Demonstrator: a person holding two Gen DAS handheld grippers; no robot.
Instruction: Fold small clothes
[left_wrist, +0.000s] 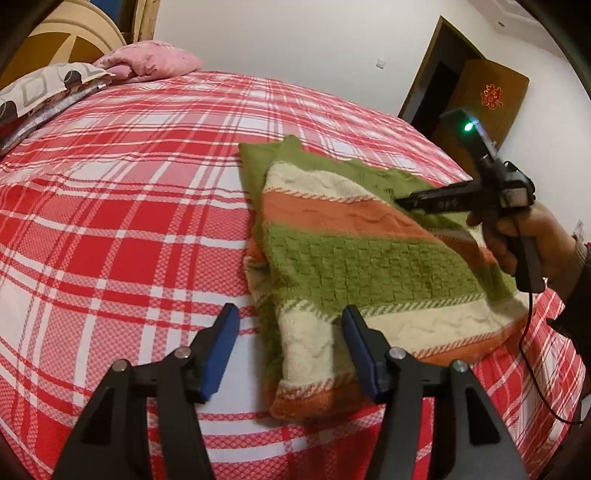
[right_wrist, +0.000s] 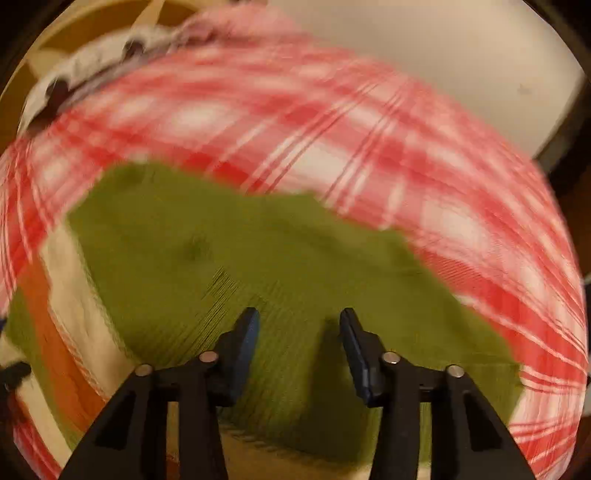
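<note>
Both tools agape, striped knit sweater (left_wrist: 369, 273) folded, bedspread (left_wrist: 129, 221)

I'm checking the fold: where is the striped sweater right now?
In the left wrist view the striped sweater lies right of centre on the plaid bedspread, between the left gripper and right gripper.

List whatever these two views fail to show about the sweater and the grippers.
- Right wrist view: motion blur smears the sweater and the plaid bedspread; knit detail is unreadable.
- Left wrist view: the right gripper shows side-on, so its opening cannot be read there; the right wrist view shows it open.
- Left wrist view: the left gripper overlaps the sweater's near edge; contact cannot be told.
- Both views: the sweater's underside and inner layers are hidden by its own folds.
</note>
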